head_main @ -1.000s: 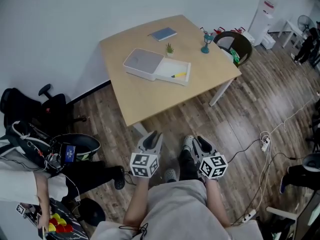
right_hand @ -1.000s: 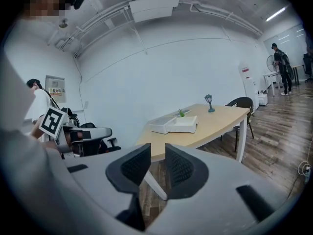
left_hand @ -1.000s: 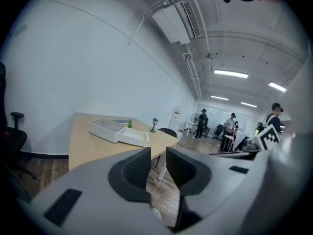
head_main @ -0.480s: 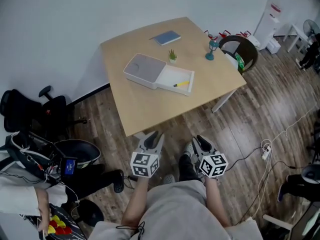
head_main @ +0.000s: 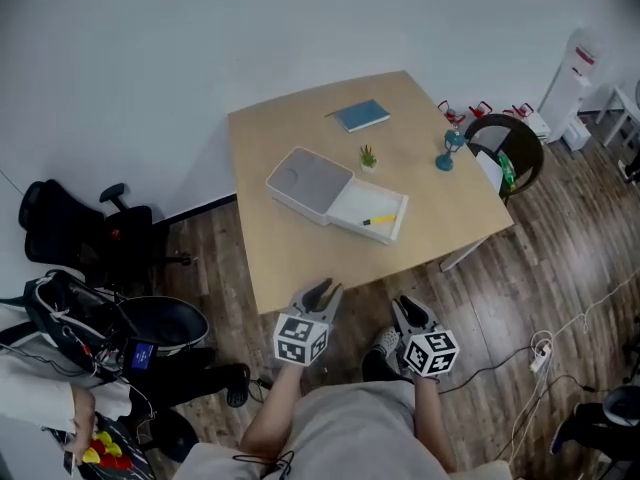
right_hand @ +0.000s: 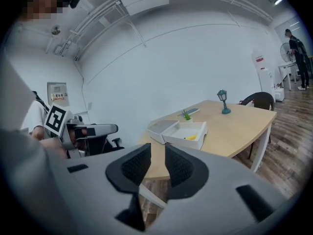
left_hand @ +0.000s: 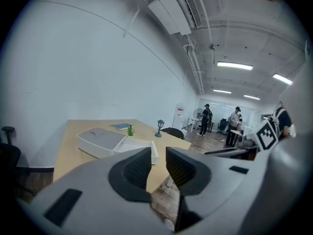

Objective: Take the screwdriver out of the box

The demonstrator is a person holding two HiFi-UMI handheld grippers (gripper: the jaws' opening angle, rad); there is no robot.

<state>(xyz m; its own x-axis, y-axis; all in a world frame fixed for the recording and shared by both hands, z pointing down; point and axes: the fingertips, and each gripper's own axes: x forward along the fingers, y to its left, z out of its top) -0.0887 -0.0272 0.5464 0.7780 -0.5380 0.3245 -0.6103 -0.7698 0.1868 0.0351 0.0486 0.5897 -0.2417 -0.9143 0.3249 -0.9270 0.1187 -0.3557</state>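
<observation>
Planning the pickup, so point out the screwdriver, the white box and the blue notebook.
screwdriver (head_main: pixel 379 219): head view, middle of its yellow body.
white box (head_main: pixel 350 204): head view, bare floor of the open tray.
blue notebook (head_main: pixel 362 115): head view, centre of its cover.

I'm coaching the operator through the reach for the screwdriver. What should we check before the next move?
1. Box open: ok, lid lies beside it on the table.
2. Screwdriver visible in box: ok, yellow, lying inside.
3. Left gripper empty, jaws apart: ok.
4. Right gripper empty, jaws apart: ok.
5. Grippers within reach of box: not ok, both well back from it.
6. Which way the screwdriver's tip points: cannot tell.
</observation>
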